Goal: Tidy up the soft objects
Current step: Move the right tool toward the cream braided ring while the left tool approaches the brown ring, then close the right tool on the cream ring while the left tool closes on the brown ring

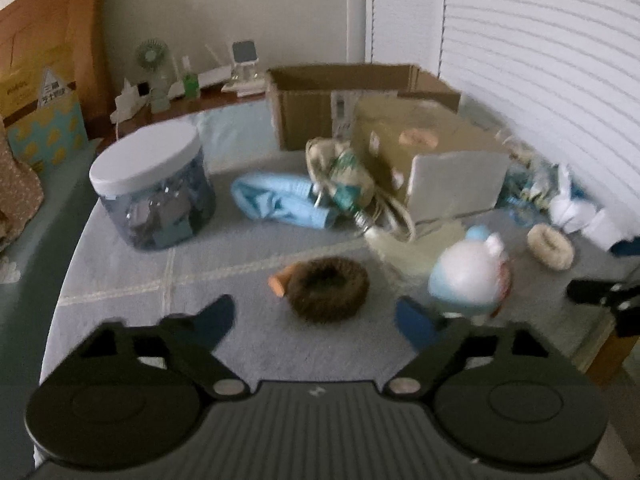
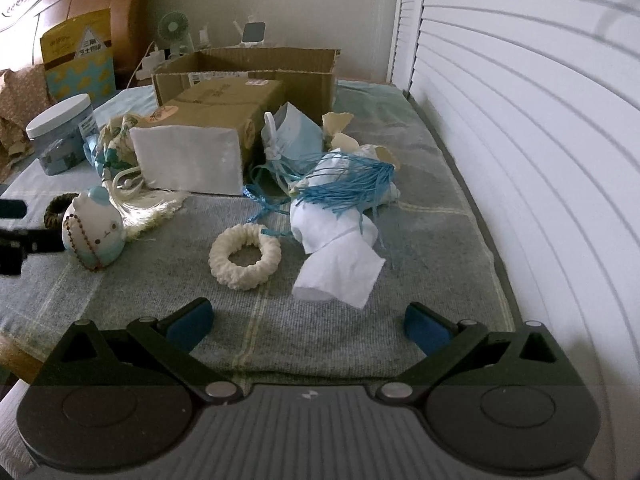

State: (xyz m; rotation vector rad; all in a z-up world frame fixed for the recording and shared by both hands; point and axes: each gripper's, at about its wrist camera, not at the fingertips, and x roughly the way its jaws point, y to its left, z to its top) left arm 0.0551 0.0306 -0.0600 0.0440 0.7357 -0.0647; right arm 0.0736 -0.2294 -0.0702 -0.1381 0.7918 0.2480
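My left gripper (image 1: pixel 316 320) is open and empty, low over the cloth just short of a brown fuzzy scrunchie (image 1: pixel 328 294). A white and light-blue plush toy (image 1: pixel 468 276) sits right of it, close to my right finger (image 1: pixel 416 326); it also shows in the right wrist view (image 2: pixel 94 232). A light-blue knit cloth (image 1: pixel 276 200) lies behind. My right gripper (image 2: pixel 308 322) is open and empty, short of a cream scrunchie (image 2: pixel 245 256) and a white cloth with blue tassel threads (image 2: pixel 340 232).
An open cardboard box (image 2: pixel 248 72) stands at the back with a closed carton (image 2: pixel 208 120) and a white block (image 2: pixel 188 160) before it. A lidded jar (image 1: pixel 152 188) stands left. White slatted doors (image 2: pixel 540 160) run along the right. The left gripper's tips (image 2: pixel 16 236) show at the left edge.
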